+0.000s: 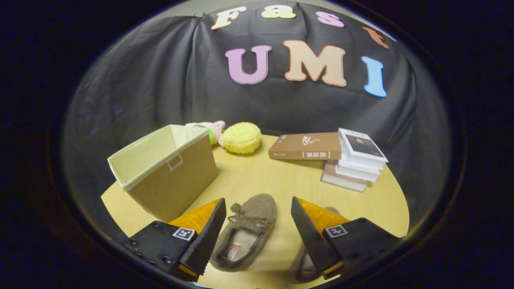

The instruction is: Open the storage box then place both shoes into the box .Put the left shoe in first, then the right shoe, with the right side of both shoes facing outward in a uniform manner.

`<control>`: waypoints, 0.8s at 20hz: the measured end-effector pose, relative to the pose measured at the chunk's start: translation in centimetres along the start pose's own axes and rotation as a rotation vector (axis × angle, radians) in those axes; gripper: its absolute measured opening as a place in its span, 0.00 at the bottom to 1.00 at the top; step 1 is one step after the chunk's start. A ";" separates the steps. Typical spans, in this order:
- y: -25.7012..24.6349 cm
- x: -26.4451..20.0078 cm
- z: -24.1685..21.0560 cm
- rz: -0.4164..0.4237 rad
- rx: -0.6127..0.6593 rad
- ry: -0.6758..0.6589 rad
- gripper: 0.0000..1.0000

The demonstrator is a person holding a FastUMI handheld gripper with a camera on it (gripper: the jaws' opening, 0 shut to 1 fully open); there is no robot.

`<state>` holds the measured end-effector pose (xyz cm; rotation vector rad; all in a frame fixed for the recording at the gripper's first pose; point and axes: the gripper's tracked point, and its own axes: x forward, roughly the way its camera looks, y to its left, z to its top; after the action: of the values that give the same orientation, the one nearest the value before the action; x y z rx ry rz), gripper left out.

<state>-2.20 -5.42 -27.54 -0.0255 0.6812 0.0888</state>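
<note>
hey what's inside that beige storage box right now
The storage box stands open. Its pale inner walls show and look bare, but the near wall hides the bottom. One shoe lies on the table between the open tool's fingers.

Open-fingered gripper [259,224] over shoe [245,233]

Wooden table [265,180]: box [168,172], shoes [247,233], books [353,160], plush toys [241,137].

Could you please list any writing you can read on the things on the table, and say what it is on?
Brown book spine: bracketed characters, too blurred to read.
White book cover: print too small.
Shoe between the open gripper fingers: insole tag unreadable.
Nothing can be quoted.
</note>
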 end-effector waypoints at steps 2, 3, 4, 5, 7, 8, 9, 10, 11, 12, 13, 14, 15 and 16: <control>-0.4 0.4 -2.6 0.010 0.016 0.072 0.95; -0.5 0.9 -3.6 0.013 0.022 0.099 0.91; -0.7 1.2 -4.4 0.014 0.026 0.126 0.88; -0.7 2.0 -5.3 0.021 0.029 0.154 0.85; -0.5 2.6 -7.2 0.047 0.042 0.214 0.79; -0.3 2.9 -8.0 0.056 0.043 0.244 0.76; -0.1 3.0 -8.7 0.069 0.038 0.273 0.72; 0.4 3.3 -9.5 0.090 0.050 0.307 0.69; 0.7 3.7 -10.1 0.098 0.060 0.327 0.66; 0.9 3.8 -10.1 0.110 0.073 0.340 0.63; 1.2 3.5 -10.1 0.116 0.087 0.357 0.56; 1.0 3.5 -10.2 0.112 0.100 0.373 0.50; 0.6 3.9 -10.2 0.098 0.116 0.381 0.43; -0.1 4.0 -10.2 0.074 0.137 0.385 0.36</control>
<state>-5.46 -5.71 -38.00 0.1171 1.0724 0.1093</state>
